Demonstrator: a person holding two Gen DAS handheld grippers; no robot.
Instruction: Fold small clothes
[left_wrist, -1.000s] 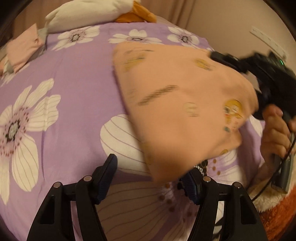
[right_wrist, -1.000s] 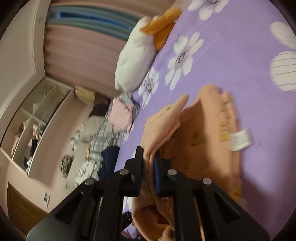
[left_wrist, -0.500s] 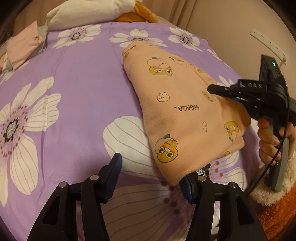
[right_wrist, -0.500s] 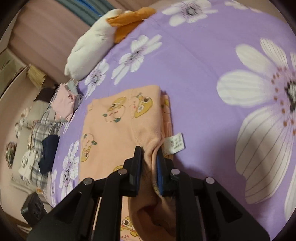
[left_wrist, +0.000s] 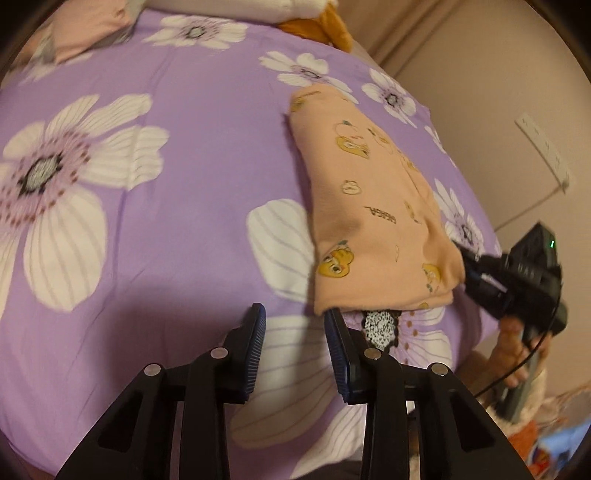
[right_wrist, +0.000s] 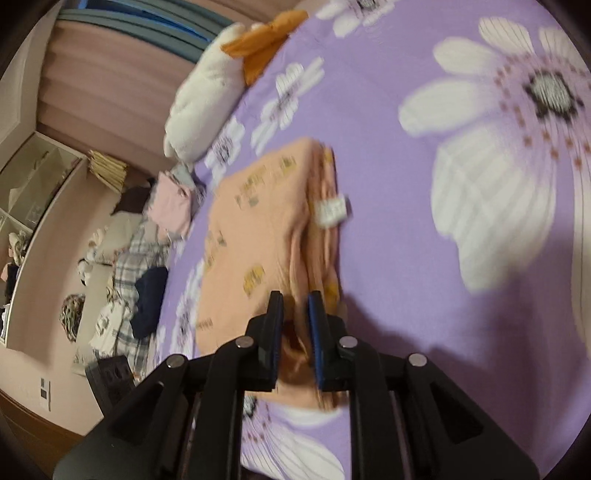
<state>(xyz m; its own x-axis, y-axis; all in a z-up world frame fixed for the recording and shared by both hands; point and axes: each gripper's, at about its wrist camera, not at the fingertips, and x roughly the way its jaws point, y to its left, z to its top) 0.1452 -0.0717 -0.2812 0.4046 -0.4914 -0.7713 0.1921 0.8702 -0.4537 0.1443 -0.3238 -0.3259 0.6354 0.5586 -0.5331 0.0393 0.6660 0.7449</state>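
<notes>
I have the folded peach garment (left_wrist: 373, 221) lying flat on the purple flowered bedspread (left_wrist: 192, 206), toward its right side as my left camera sees it. My left gripper (left_wrist: 295, 328) hangs just in front of the garment's near edge with its jaws apart and nothing between them; the right-hand finger (left_wrist: 338, 345) sits at the cloth's near corner, though I cannot tell whether it touches. My right gripper (right_wrist: 295, 314) has its jaws slightly parted, with a bunched edge of the garment (right_wrist: 258, 236) lying in the gap; the picture is too blurred for me to say whether the pads press on the cloth.

Around the work: a white and orange plush toy (right_wrist: 207, 107) lies at the far end of the bed, and a folded pink cloth (left_wrist: 85, 29) sits near it. Nothing lies between my grippers and the garment.

My left view alone shows the right gripper from outside (left_wrist: 513, 277), at the garment's right corner, held by the hand (left_wrist: 513, 354) beneath it. My right view alone shows the white care label (right_wrist: 332, 210) sticking out of the folded edge, plus a pile of plaid and dark clothes (right_wrist: 136, 280) beside the bed, and shelves (right_wrist: 33, 192) along the wall.
</notes>
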